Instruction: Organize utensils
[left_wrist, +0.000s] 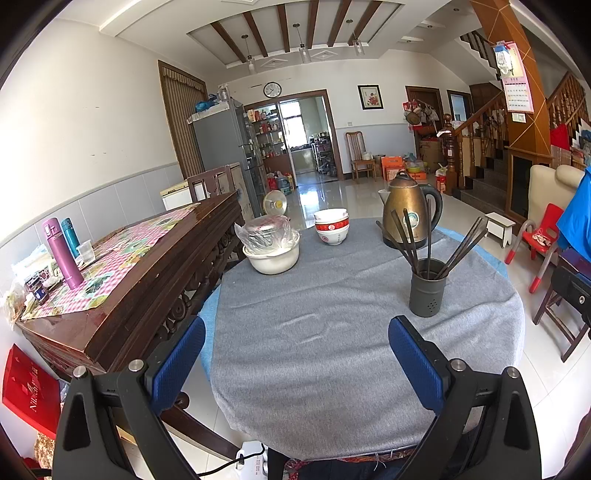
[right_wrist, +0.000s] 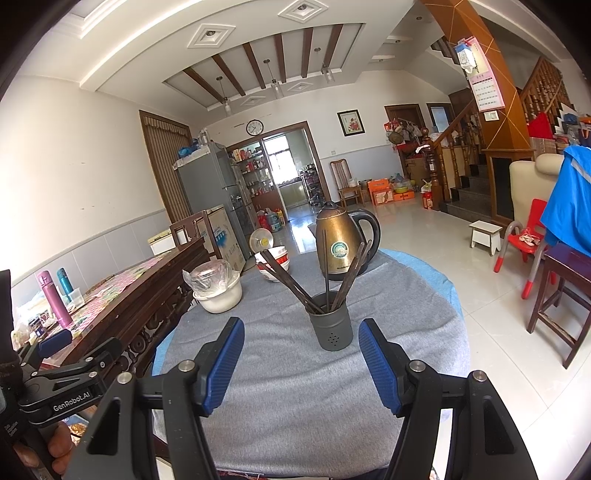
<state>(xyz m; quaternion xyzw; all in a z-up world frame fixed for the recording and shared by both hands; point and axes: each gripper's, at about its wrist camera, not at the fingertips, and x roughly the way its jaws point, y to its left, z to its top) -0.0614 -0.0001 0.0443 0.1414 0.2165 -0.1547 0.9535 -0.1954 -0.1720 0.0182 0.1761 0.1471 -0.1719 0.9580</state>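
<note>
A: Two tongs hover over the grey-clothed surface (left_wrist: 332, 350), both with jaws apart and nothing between them.

B: What stands on it, biggest first?

A: From the left wrist view, the kettle (left_wrist: 406, 210) at one o'clock, the white pot (left_wrist: 271, 254) with a bagged lid at eleven, stacked bowls (left_wrist: 331, 225) at twelve, then the holder (left_wrist: 427, 291) at two o'clock with the chopsticks (left_wrist: 461, 247) standing in it, fanned out.

B: And the tongs?

A: Left tongs (left_wrist: 297, 365) low at six, well short of everything. Right tongs (right_wrist: 301, 365) face the holder (right_wrist: 331, 328) dead ahead at twelve, near but apart.

B: Which step, then?

A: I judge the utensils already gathered, or the start of a regrouping; no loose ones show. Next calls for advancing the right tongs and narrowing onto thin, splayed chopsticks (right_wrist: 291, 288) without tipping the holder.
</note>
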